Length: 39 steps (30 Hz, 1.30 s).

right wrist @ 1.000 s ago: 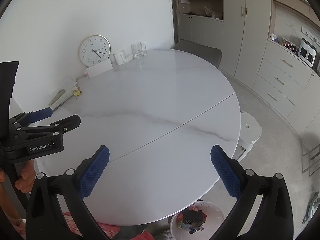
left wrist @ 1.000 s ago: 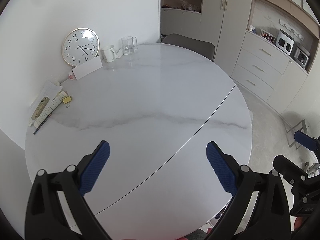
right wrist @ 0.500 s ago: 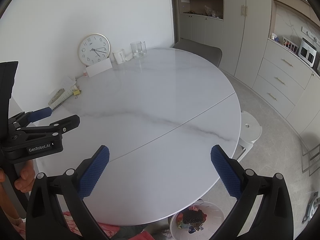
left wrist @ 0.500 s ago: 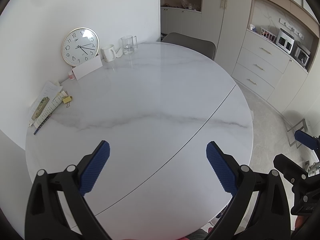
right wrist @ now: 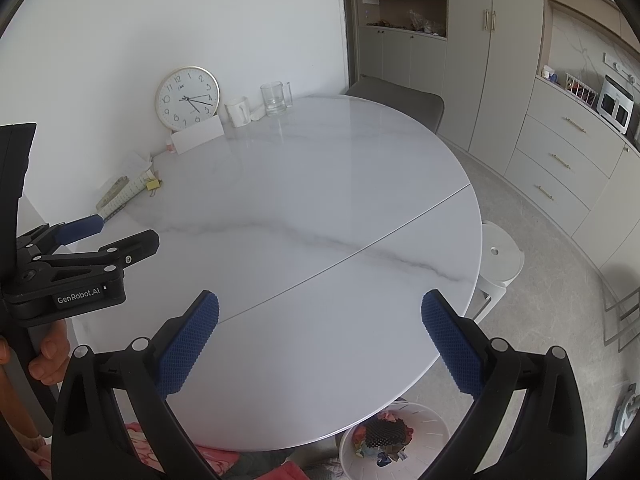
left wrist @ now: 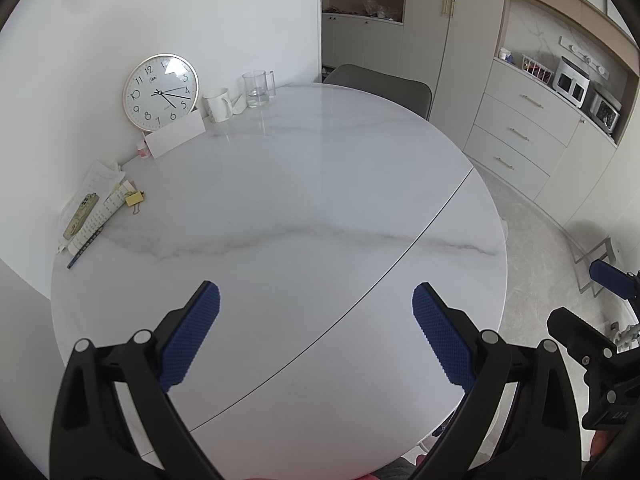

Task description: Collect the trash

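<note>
Nothing is moving since earlier frames: left tongs [left wrist: 316, 330] and right tongs [right wrist: 320, 334] are hovering wide and empty over the counter [left wrist: 304, 184]. Trash [right wrist: 382, 434] is sitting in the bin [right wrist: 424, 420] below the counter's near edge.

On the surface [left wrist: 320, 200], a clock [left wrist: 161, 91] leans at the far left wall, mug [left wrist: 218, 105] and glass [left wrist: 256, 89] to its right; papers [left wrist: 94, 204] lie nearer left; a bin [right wrist: 394, 438] sits under the near edge.
</note>
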{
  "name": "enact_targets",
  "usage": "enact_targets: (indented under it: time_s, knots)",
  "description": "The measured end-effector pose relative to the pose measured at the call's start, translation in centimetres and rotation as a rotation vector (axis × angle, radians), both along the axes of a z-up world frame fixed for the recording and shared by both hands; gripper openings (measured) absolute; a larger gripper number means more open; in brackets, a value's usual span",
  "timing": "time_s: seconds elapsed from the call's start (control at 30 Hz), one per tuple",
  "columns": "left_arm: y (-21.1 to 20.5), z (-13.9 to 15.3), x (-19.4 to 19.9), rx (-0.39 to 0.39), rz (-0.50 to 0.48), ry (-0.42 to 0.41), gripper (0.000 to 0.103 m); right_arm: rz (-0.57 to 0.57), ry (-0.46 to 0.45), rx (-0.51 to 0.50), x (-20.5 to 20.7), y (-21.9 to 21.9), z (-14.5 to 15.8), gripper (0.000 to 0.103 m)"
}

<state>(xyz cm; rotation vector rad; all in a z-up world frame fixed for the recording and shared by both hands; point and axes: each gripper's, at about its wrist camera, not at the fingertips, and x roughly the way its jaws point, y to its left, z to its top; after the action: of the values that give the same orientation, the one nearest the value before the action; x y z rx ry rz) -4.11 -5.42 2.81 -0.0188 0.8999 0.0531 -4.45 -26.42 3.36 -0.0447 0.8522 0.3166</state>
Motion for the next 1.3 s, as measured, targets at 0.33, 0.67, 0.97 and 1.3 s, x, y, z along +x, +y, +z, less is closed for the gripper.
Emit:
enact_targets:
  time_s: [0.33, 0.67, 0.97, 1.3]
  knots:
    - [-0.01, -0.1, 0.08, -0.001, -0.001, 0.003, 0.093, 0.004, 0.009, 0.004, 0.06, -0.28, -0.31, 0.101]
    - [-0.12, -0.29, -0.04, 0.0, 0.0, 0.006, 0.093, 0.007, 0.012, 0.004, 0.1, -0.32, -0.39, 0.101]
    - [-0.19, -0.28, -0.03, 0.0, 0.006, 0.009, 0.093, 0.009, 0.014, 0.003, 0.19, -0.31, -0.45, 0.101]
    - [-0.08, -0.25, 0.0, 0.0, 0.008, 0.011, 0.093, 0.011, 0.014, 0.001, 0.25, 0.04, -0.5, 0.101]
